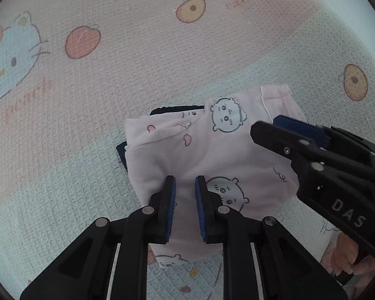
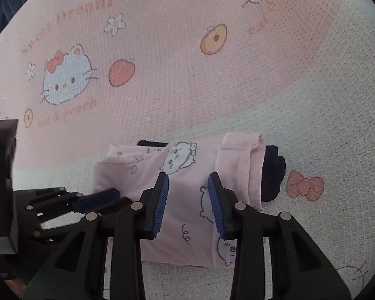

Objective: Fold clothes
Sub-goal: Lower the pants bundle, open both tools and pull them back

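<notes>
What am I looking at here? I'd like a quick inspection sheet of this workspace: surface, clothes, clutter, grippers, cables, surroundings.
Surface: pink and pale cartoon-print bedsheet, waffle textured.
Job's things: folded pink garment with cartoon faces, lying on a dark garment that sticks out at its edges.
Clutter: nothing seen.
Grippers: left gripper over the pink garment's near part, jaws narrowly apart, cloth showing in the gap; right gripper over its middle, jaws apart, not clamping.
Cables: nothing seen.
Surroundings: a hand on the right gripper's handle; otherwise only sheet in view.
</notes>
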Tool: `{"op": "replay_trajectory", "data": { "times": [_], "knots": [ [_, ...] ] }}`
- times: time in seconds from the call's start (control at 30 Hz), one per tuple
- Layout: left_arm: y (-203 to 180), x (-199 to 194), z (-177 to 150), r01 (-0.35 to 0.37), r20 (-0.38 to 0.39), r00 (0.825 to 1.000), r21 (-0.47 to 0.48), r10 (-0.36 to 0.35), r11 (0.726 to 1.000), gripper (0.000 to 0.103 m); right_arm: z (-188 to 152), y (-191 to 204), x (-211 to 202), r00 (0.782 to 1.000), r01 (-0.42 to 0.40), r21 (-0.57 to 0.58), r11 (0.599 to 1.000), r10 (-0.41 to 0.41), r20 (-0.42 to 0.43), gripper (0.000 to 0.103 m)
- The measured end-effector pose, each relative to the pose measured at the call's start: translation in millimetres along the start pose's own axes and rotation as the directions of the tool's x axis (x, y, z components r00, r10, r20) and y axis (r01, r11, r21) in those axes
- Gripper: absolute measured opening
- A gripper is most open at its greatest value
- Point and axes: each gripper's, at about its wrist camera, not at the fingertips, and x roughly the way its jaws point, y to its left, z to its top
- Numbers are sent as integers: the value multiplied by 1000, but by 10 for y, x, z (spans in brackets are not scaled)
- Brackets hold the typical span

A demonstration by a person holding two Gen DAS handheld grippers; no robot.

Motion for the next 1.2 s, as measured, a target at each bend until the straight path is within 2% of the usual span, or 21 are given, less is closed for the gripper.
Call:
{"op": "replay_trajectory", "data": {
  "times": [0.13,0.17,0.2,0.23,0.27,0.33,0.4,0.43,0.47,0.6,0.73,0.83,0.9,1.03,1.1,1.13,1.2],
  "knots": [
    [194,-13,-61,-8,-19,1000,-64,7,998,18,-90,-222,17,998,48,41,998,-47,-41,33],
    [242,-13,-75,-32,-27,999,-70,30,997,18,-92,-256,9,998,50,50,997,-48,-43,33],
    [296,-33,-88,-57,-30,998,-76,55,995,21,-94,-290,1,998,52,60,997,-50,-45,34],
    [349,-53,-102,-82,-33,996,-82,79,993,28,-96,-325,-7,998,54,70,996,-51,-47,39],
    [405,-81,-118,-99,-35,995,-92,96,991,40,-96,-324,-34,997,62,66,996,-60,-42,39],
    [529,-213,-165,-58,-25,998,-141,55,988,40,-68,-280,-136,995,97,52,994,-97,-5,41],
    [610,-382,-229,-49,-8,999,-164,48,985,40,-94,-243,-338,986,158,49,986,-160,47,42],
    [639,-480,-269,-49,0,999,-168,50,985,40,-132,-211,-420,986,153,60,986,-156,60,42],
    [668,-581,-311,-49,8,999,-171,52,984,40,-167,-169,-480,988,136,77,988,-140,60,43],
    [805,-1053,-516,-65,44,996,-174,74,983,44,-325,178,-703,994,97,132,987,-102,33,60],
    [1121,-1575,-588,-106,96,987,-201,128,974,53,-411,880,-1043,997,63,77,995,-66,48,63],
    [1353,-2085,-712,-156,159,968,-213,191,965,58,-517,1427,-1336,997,27,41,999,-30,72,69],
    [1506,-2408,-794,-190,187,954,-222,233,956,60,-599,1786,-1515,996,3,27,1000,-6,94,92],
    [1780,-3052,-1038,-261,228,917,-274,326,926,63,-803,2465,-1825,991,-29,-18,999,31,127,94],
    [1886,-3310,-1246,-350,230,874,-314,429,882,63,-872,2768,-1925,990,-27,-37,999,32,136,95],
    [1913,-3414,-1360,-374,226,861,-326,456,868,63,-911,2906,-1970,991,-22,-41,999,27,132,95],
    [1999,-3579,-1635,-363,220,862,-362,457,859,63,-1013,3154,-2050,992,-31,-38,999,36,122,95]
  ]
}}
